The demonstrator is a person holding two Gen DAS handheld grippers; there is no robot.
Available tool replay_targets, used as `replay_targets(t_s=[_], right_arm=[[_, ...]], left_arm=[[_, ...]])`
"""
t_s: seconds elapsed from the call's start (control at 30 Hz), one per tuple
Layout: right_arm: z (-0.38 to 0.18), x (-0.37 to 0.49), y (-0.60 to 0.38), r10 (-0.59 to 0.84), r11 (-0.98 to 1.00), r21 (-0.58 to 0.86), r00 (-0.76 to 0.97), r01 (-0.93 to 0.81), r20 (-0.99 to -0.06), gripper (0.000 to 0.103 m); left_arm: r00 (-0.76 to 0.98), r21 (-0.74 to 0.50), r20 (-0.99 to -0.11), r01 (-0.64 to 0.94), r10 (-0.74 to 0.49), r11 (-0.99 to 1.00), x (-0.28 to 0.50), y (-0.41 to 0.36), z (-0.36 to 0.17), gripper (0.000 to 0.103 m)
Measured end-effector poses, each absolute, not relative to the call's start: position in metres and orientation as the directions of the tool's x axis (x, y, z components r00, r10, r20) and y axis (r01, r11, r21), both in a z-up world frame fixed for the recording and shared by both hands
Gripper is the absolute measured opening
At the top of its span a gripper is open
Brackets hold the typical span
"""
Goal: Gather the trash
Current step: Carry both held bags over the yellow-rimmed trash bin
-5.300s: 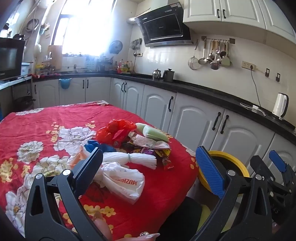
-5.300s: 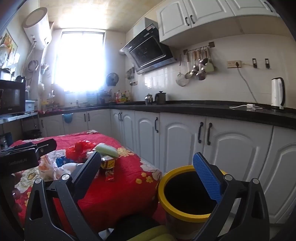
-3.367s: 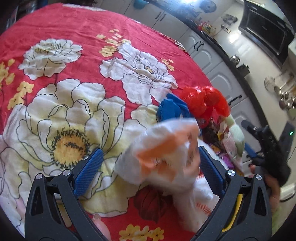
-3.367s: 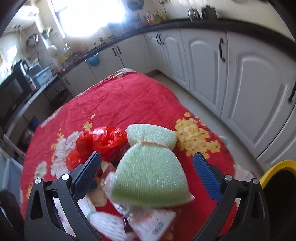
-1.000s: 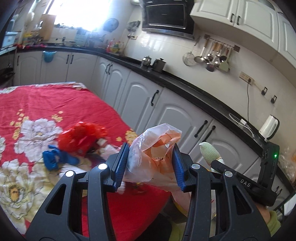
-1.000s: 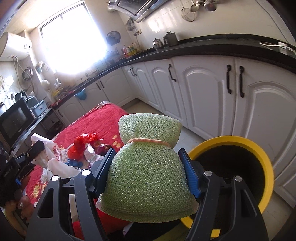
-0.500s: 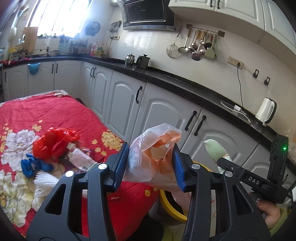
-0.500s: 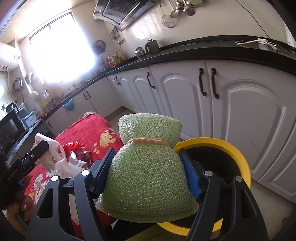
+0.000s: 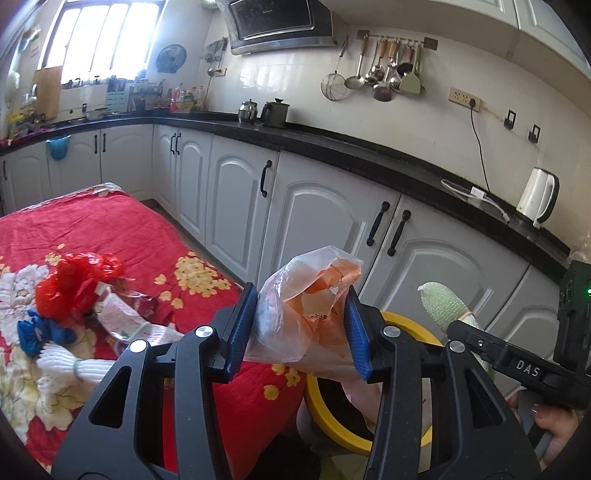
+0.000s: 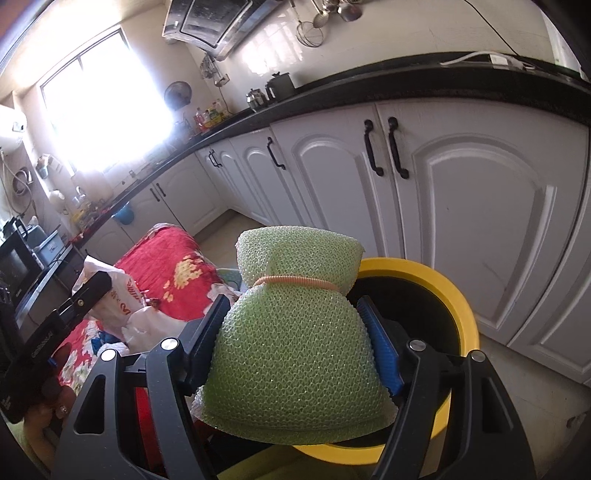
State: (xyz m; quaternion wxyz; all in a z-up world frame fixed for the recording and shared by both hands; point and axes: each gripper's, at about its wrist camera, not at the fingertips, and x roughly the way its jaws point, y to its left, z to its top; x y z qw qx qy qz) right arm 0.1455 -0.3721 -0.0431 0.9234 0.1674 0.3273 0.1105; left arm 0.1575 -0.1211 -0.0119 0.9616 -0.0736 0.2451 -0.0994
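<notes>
Green foam-net sleeve [image 10: 295, 354], cinched by an orange rubber band [image 10: 295, 281], pinched in right gripper [image 10: 295, 345] over yellow-rimmed bin [image 10: 436, 291]; left gripper [image 9: 301, 328] clamps a crumpled orange-and-clear plastic bag [image 9: 310, 306] beside the bin [image 9: 325, 417]; red bag [image 9: 70, 284], wrappers on red floral cloth [image 9: 110, 229].

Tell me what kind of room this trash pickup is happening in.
Almost certainly a home kitchen: a range hood on the wall, cooking utensils hanging from a rail, and an electric kettle on the black countertop above white cabinets.
</notes>
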Motion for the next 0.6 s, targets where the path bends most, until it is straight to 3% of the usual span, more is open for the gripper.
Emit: replay_targets(t_s=[0.6], right_arm=[[-0.093, 0.153, -0.4, 0.334, 0.893, 0.45, 0.696, -0.018, -0.636, 0.07]], left_arm=[[0.818, -0.12, -0.535, 0.174, -0.211, 0.977, 0.182, -0.169, -0.057, 0.039]])
